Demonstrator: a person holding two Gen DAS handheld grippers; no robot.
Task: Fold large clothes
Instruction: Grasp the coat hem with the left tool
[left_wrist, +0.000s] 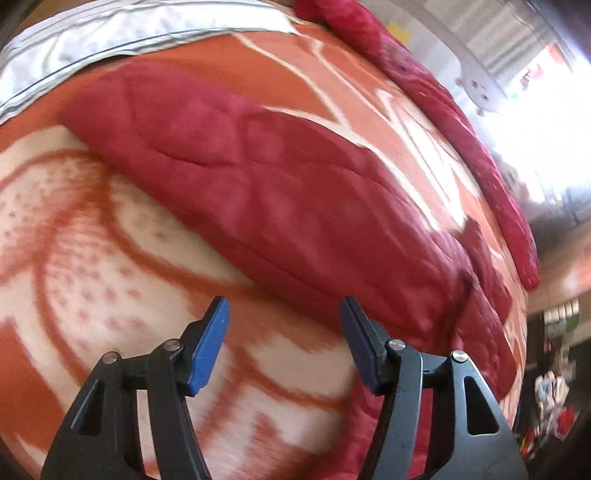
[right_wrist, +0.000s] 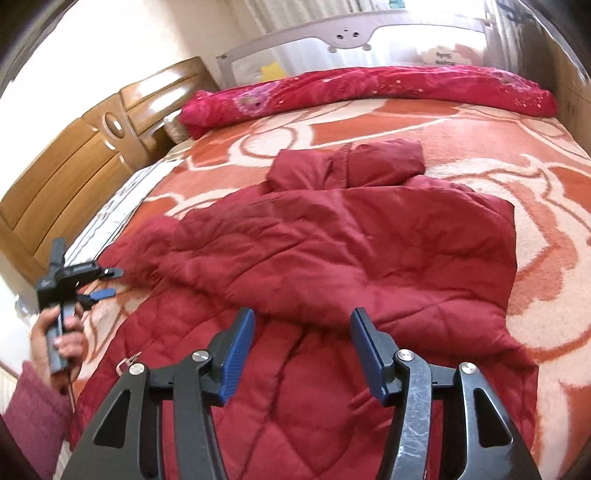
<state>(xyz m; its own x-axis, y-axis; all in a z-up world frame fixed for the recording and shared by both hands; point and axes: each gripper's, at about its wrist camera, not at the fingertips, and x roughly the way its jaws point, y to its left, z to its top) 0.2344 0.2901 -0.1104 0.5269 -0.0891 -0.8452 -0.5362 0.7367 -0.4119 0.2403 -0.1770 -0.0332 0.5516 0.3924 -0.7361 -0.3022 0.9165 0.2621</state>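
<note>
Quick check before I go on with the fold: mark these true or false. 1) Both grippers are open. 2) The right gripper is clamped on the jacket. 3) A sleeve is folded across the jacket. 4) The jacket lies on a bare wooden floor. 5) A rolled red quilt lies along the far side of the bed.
1) True: the left gripper and right gripper both have their jaws apart, nothing between them.
2) False: it hovers open above the red quilted jacket, gripping nothing.
3) True: a sleeve lies folded across the body.
4) False: it lies on an orange and cream patterned blanket on a bed.
5) True: the rolled red quilt lies there.
</note>
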